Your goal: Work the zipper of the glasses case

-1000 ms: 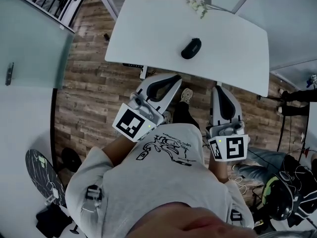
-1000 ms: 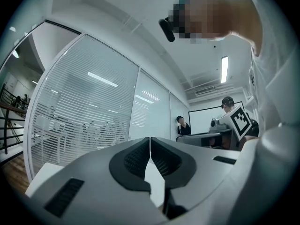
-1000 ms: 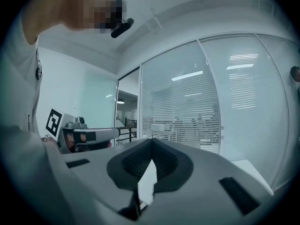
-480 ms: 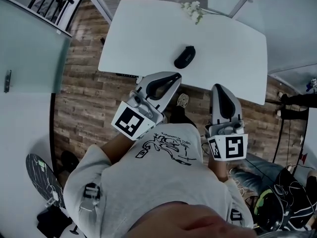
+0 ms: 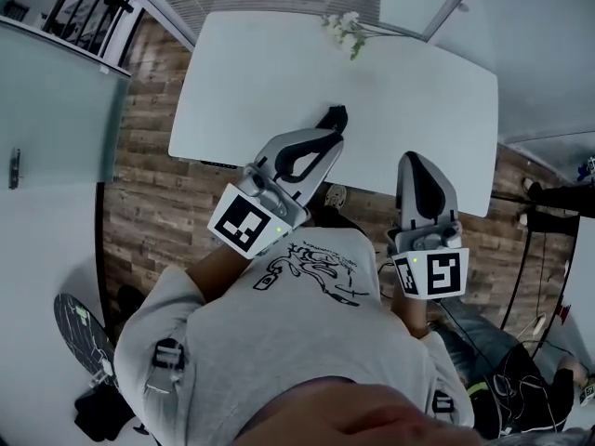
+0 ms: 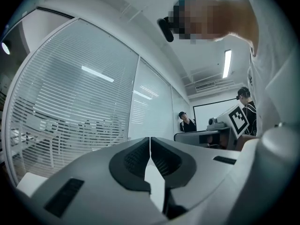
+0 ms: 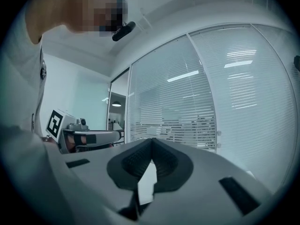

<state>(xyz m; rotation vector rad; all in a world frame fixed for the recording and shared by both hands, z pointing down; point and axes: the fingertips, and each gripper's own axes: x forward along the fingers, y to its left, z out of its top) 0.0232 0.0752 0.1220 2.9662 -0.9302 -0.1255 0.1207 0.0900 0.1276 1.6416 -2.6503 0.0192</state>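
The black glasses case (image 5: 334, 117) lies on the white table (image 5: 242, 82), near its front edge. Only its far end shows, because my left gripper (image 5: 327, 137) hangs over the rest of it. That gripper (image 6: 150, 139) is shut with nothing between its jaws. My right gripper (image 5: 412, 159) is held over the table's front edge, to the right of the case and apart from it. It (image 7: 152, 142) is also shut and empty. Both grippers point level, and neither gripper view shows the case.
A small bunch of white flowers (image 5: 344, 28) lies at the table's far edge. Glass walls with blinds (image 7: 211, 102) stand beyond the table. Another person (image 6: 187, 122) stands far off. Wooden floor (image 5: 149, 193) lies to the left of the table.
Both grippers have moved forward to the table's front edge. The case, in plain sight before, is now partly hidden behind the left gripper. Both jaws have stayed shut.
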